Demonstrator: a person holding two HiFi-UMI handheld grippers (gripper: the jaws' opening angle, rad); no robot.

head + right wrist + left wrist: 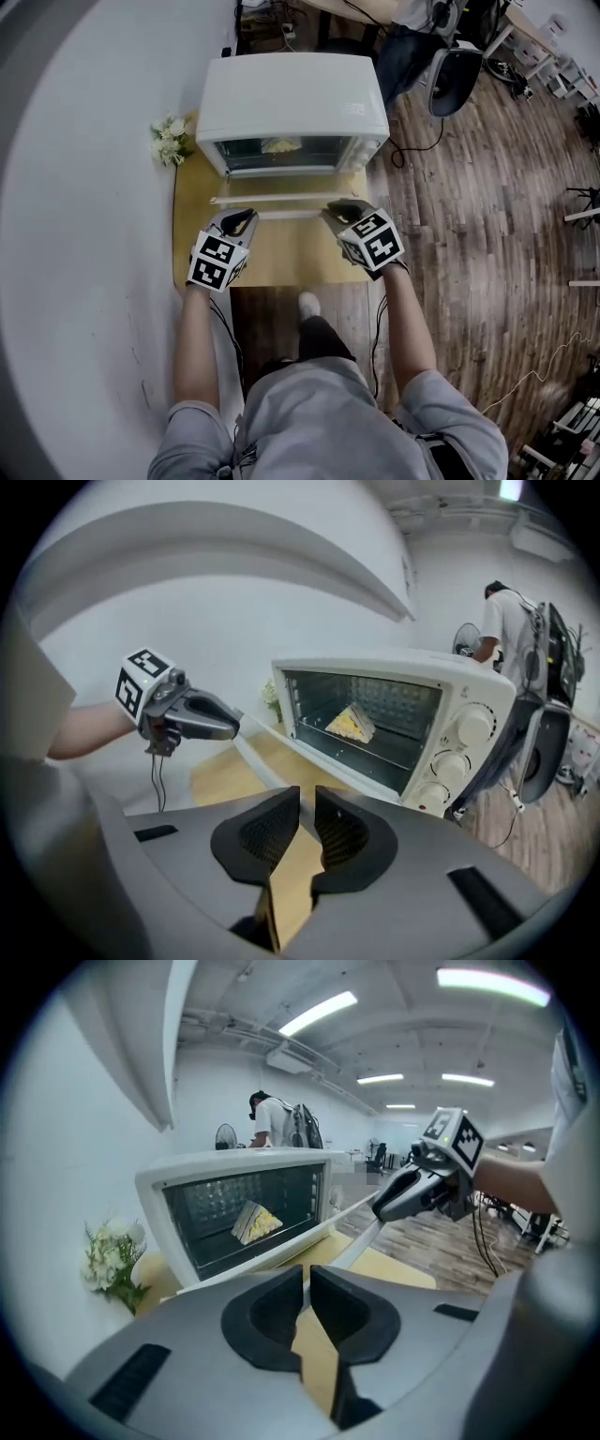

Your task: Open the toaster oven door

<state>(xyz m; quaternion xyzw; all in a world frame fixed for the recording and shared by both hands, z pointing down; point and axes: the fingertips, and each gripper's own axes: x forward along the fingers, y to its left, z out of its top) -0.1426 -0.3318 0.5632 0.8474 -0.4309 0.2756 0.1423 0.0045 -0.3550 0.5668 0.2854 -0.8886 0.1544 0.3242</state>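
Note:
The white toaster oven (292, 98) stands at the back of a small wooden table (281, 255). Its glass door (286, 186) hangs open, lying flat toward me, and a yellow wedge of food (255, 1221) rests inside. The door's handle bar (289, 214) runs between my two grippers. My left gripper (247, 218) sits at the bar's left end, its jaws shut with only a slit between them (307, 1283). At the bar's right end my right gripper (336, 210) touches it, also shut (307, 808). I see nothing clamped in either one.
White flowers (171, 139) lie at the oven's left corner by the pale wall. An office chair (455, 80) and cables sit on the wood floor to the right. A person (272, 1124) stands far behind the oven. The control knobs (473, 726) are on the oven's right side.

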